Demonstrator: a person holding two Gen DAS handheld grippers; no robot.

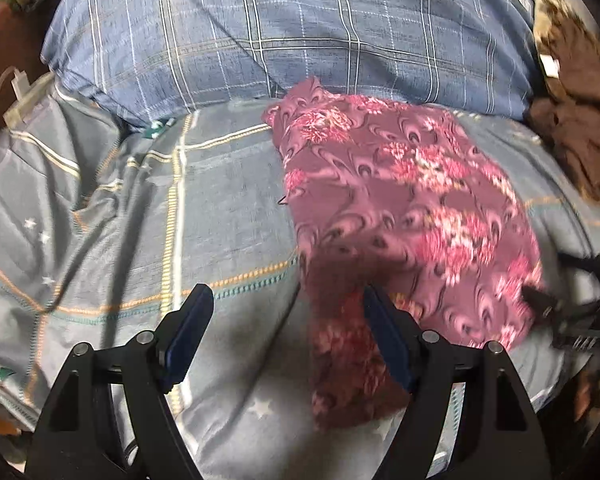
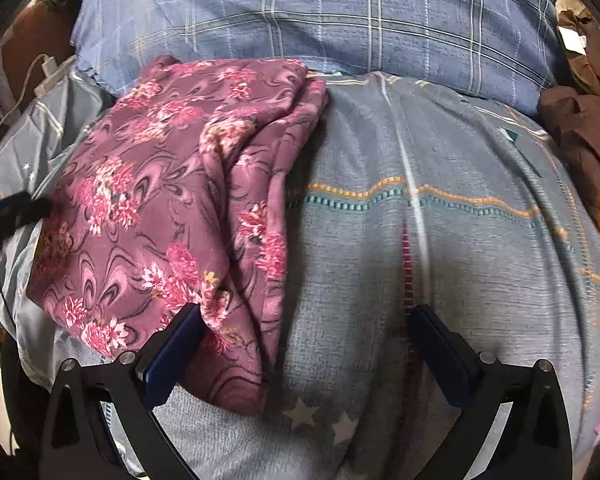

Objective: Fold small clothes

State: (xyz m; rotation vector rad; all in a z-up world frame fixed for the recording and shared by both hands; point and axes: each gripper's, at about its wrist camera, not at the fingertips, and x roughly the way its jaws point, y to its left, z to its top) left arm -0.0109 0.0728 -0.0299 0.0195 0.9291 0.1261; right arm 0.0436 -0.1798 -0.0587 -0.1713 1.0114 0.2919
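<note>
A purple garment with pink flowers [image 1: 412, 216] lies folded on the grey checked bedsheet [image 1: 228, 184]. In the left wrist view it fills the right half, and its near left corner lies over my left gripper's right finger. My left gripper [image 1: 286, 300] is open and empty. In the right wrist view the garment [image 2: 172, 208] lies at the left, its near edge between the fingers. My right gripper [image 2: 304, 316] is open and empty. The right gripper shows blurred at the garment's right edge [image 1: 568, 312]; the left one shows blurred at its left edge [image 2: 8, 212].
A blue checked pillow [image 1: 292, 28] lies at the back of the bed. Brown clothes [image 1: 580, 120] are piled at the right. A white charger and cable [image 1: 20, 84] lie at the far left. A dark cable [image 1: 112, 248] runs over the sheet at the left.
</note>
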